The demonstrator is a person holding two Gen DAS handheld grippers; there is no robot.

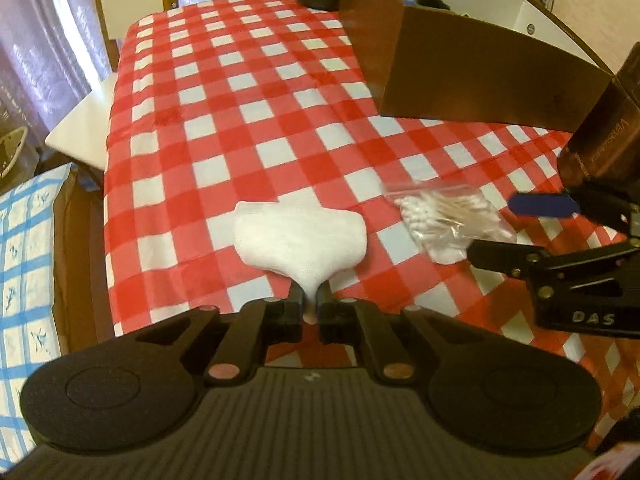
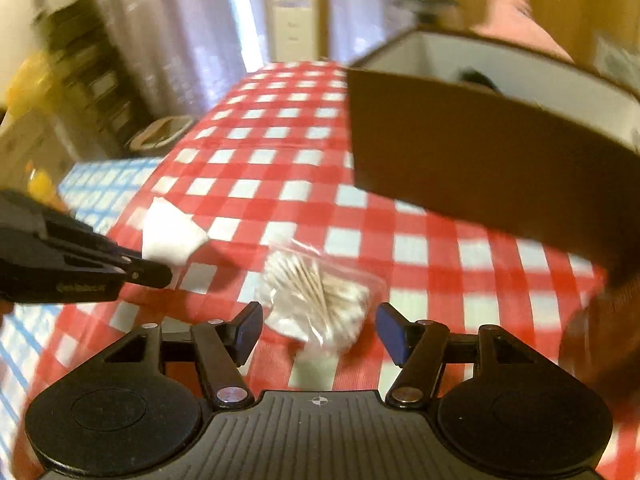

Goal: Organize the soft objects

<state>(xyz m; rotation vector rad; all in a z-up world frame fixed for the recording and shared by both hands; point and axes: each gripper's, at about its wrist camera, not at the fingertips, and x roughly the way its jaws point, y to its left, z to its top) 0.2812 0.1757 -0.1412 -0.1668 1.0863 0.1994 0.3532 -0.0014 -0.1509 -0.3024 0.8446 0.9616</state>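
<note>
Tongs (image 2: 318, 326) flanked by brown box (image 2: 480, 184).

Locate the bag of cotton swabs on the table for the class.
The bag of cotton swabs lies on the checked tablecloth between the open right gripper fingers, right of the white cloth, before the brown box.

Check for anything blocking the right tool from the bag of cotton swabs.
Nothing visible does. The bag of cotton swabs lies on the checked tablecloth directly ahead of the open right tool. The left tool, pinching the white cloth, stays off to the side.
</note>
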